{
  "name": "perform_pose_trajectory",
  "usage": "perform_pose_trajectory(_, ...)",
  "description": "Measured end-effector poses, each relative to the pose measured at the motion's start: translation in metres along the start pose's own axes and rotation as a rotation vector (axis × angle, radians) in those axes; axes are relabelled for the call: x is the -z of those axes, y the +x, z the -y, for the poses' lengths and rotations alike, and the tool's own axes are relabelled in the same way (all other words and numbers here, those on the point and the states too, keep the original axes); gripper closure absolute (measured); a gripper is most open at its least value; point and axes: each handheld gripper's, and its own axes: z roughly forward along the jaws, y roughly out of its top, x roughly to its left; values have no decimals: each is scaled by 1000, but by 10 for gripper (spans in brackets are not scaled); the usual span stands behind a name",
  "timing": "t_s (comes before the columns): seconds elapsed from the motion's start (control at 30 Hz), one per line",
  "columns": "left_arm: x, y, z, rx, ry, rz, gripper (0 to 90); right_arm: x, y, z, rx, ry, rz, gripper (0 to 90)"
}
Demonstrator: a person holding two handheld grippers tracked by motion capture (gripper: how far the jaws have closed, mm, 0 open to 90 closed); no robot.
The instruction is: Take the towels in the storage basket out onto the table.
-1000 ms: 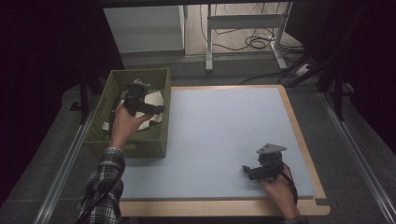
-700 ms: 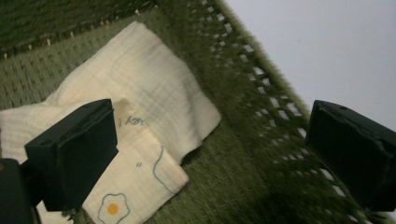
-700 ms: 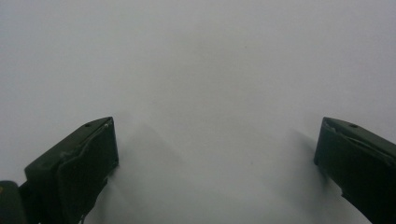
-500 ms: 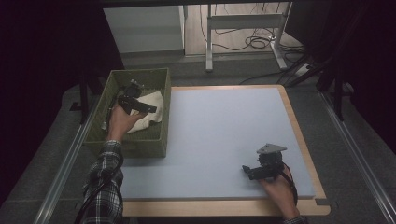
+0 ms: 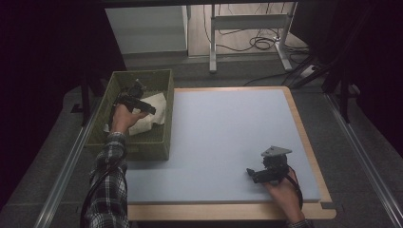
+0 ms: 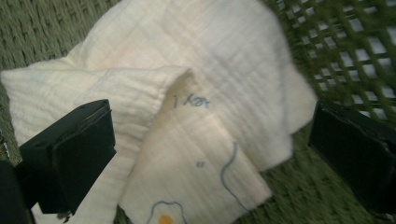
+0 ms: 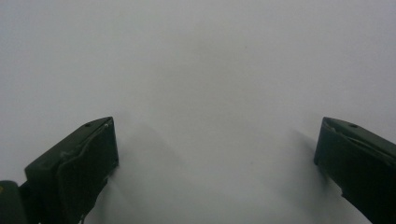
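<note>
A crumpled cream cloth with a small egg print lies in the green woven basket at the table's left. My left gripper hovers open inside the basket, its jaws spread wide on either side of a fold of the cloth, close above it. My right gripper rests low over the pale blue mat near the front right corner, open, with nothing between its jaws.
The basket's mesh wall stands close to the left gripper's right jaw. A wooden rim borders the mat. A metal rail runs along the left side. Desk legs and cables lie beyond the far edge.
My left gripper has moved farther back and down into the basket, onto the cloth. The right gripper has stayed where it was.
</note>
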Motion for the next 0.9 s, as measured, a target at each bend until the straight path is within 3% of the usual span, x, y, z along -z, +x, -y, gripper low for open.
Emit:
perform_pose_trajectory(0.33,-38,18,-3,75,132,9,12,0,0,0,3,-2,0,0)
perform_pose_trajectory(0.53,-49,21,0,84,204,3,30,0,0,0,4,-1,1,0)
perform_pose_trajectory(0.57,-49,21,0,84,204,3,52,0,0,0,4,-1,1,0)
perform_pose_trajectory(0.63,-45,18,1,41,221,-44,143,0,0,0,5,-2,1,0)
perform_pose_trajectory(0.7,-44,17,0,47,224,-42,221,0,0,0,5,-2,1,0)
perform_pose_trajectory(0.8,-41,9,-2,20,244,-54,338,0,0,0,5,-1,2,0)
perform_pose_trajectory(0.83,-39,7,-3,20,246,-12,453,0,0,0,5,-1,2,0)
perform_pose_trajectory(0.87,-39,4,-4,8,252,-25,547,0,0,0,6,-1,2,0)
perform_pose_trajectory(0.9,-39,4,-4,8,252,-25,567,0,0,0,6,-1,2,0)
